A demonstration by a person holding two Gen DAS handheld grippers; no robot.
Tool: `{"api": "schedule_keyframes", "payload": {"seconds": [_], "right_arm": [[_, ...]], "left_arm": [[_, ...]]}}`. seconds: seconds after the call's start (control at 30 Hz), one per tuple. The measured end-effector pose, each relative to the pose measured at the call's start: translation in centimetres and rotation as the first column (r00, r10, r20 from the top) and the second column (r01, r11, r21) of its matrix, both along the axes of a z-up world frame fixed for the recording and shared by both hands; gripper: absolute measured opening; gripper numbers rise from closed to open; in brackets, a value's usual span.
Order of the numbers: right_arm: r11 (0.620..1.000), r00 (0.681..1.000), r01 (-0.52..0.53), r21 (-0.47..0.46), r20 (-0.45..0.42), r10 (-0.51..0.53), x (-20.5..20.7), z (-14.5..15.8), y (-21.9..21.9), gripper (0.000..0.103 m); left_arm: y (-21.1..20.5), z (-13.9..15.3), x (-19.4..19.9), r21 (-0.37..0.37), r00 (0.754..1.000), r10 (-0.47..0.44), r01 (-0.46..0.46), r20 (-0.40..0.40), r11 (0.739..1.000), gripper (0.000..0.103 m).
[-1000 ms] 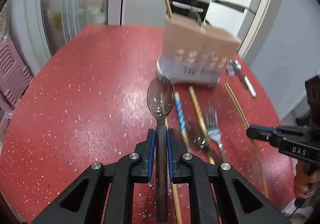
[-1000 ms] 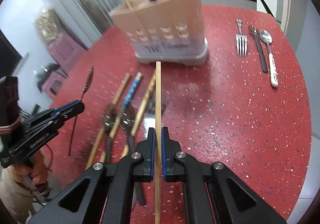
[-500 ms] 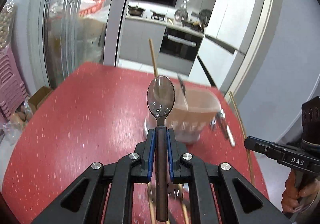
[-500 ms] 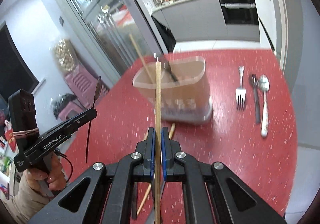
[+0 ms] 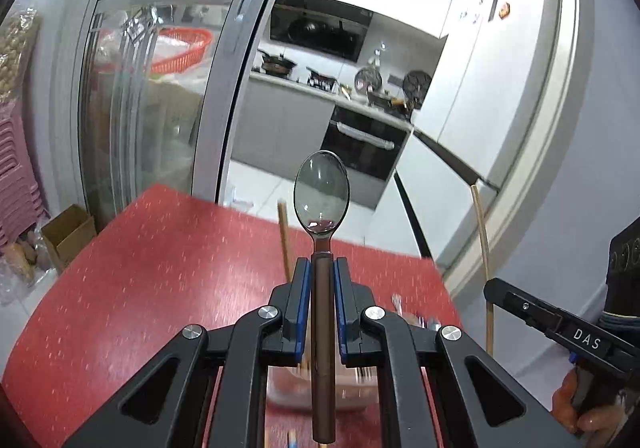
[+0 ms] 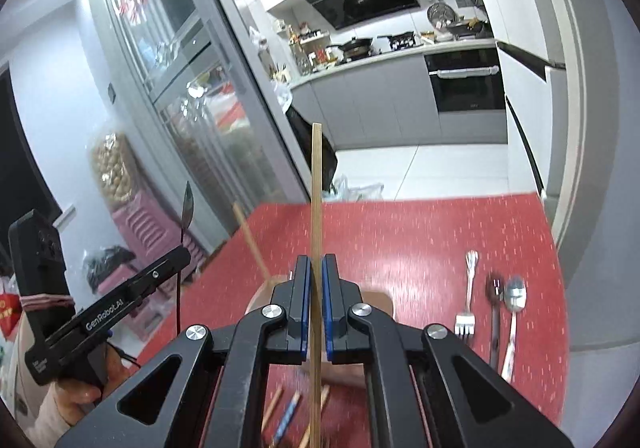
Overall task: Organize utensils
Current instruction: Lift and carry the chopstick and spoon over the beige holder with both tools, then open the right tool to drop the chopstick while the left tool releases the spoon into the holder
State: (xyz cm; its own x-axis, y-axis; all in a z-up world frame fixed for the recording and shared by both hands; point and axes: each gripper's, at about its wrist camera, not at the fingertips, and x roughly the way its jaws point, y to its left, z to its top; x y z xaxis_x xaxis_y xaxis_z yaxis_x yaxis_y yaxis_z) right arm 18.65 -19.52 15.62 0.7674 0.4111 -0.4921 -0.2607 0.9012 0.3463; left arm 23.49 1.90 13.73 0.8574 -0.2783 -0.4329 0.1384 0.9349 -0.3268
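Note:
My left gripper is shut on a brown-handled spoon, bowl pointing up and forward. My right gripper is shut on a thin wooden chopstick that stands upright. Both are raised above the tan utensil holder, which is mostly hidden under the jaws and blurred in the left wrist view. A chopstick stands in the holder. The right gripper with its chopstick shows in the left wrist view; the left gripper with its spoon shows in the right wrist view.
The red speckled table carries a fork, a dark spoon and a white-handled spoon at the right. Loose chopsticks lie near the front edge. A glass sliding door and kitchen counters lie beyond.
Both grippers have lifted and tilted upward with their utensils held. The table and holder have dropped to the lower part of both views.

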Motion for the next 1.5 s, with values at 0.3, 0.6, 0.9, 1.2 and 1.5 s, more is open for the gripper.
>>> {"api": "schedule_keyframes", "payload": {"seconds": [0.3,0.6,0.9,1.2,1.5], "right_arm": [[0.999,0.994,0.042,-0.026,0.099,-0.039,5.2,0.3,1.5,0.006],[0.993,0.986,0.053,-0.104,0.161,-0.036,8.9,-2.6,2.8,0.006],[0.988,0.986,0.016,-0.156,0.164,0.01,8.5,-5.5,3.1,0.006],[0.981,0.988,-0.013,-0.193,0.149,0.042,5.9,-7.1,2.5,0.006],[0.978,0.991,-0.032,-0.204,0.12,0.057,4.4,-7.4,2.5,0.006]], "left_arm": [[-1.7,-1.0,4.4,0.006,0.999,0.021,-0.021,0.029,1.0,0.036],[-2.8,-3.7,6.8,0.04,0.998,0.044,-0.047,0.054,0.998,0.036],[-3.5,-5.8,5.4,0.123,0.994,0.051,-0.062,0.093,0.99,0.036],[-4.2,-6.9,3.9,0.203,0.996,0.048,-0.061,0.069,0.977,0.036],[-3.9,-7.2,3.1,0.24,0.998,0.051,-0.059,0.037,0.969,0.037]]}}
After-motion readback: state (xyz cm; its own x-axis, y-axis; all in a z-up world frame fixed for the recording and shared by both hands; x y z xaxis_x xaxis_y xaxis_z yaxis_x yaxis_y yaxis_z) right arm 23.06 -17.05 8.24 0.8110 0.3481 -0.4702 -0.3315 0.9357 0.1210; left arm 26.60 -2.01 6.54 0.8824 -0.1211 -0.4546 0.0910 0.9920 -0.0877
